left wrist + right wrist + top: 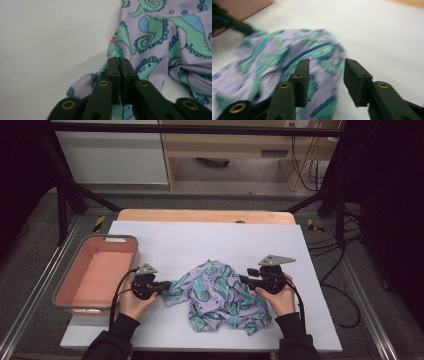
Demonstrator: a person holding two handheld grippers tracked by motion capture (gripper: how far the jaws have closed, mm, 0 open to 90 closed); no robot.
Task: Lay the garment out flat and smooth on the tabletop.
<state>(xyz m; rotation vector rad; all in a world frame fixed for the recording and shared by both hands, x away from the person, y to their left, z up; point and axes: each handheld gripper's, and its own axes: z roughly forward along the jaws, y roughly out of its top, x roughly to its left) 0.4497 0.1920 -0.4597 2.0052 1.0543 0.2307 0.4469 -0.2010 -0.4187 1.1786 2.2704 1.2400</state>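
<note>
Garment [220,295], lilac with a green seahorse print, lies crumpled on the white surface [200,240] just short of the middle of its near edge, between the two hands, with the pink bin [95,270] standing empty at the left edge. Left gripper [162,286] is clamped on the cloth's left edge, jaws together on a thin fold; right gripper [325,75] has its jaws apart, cloth lying between them but not pressed. Judged barely begun: the cloth remains bunched, and spreading, folding or binning it is all outstanding.
</note>
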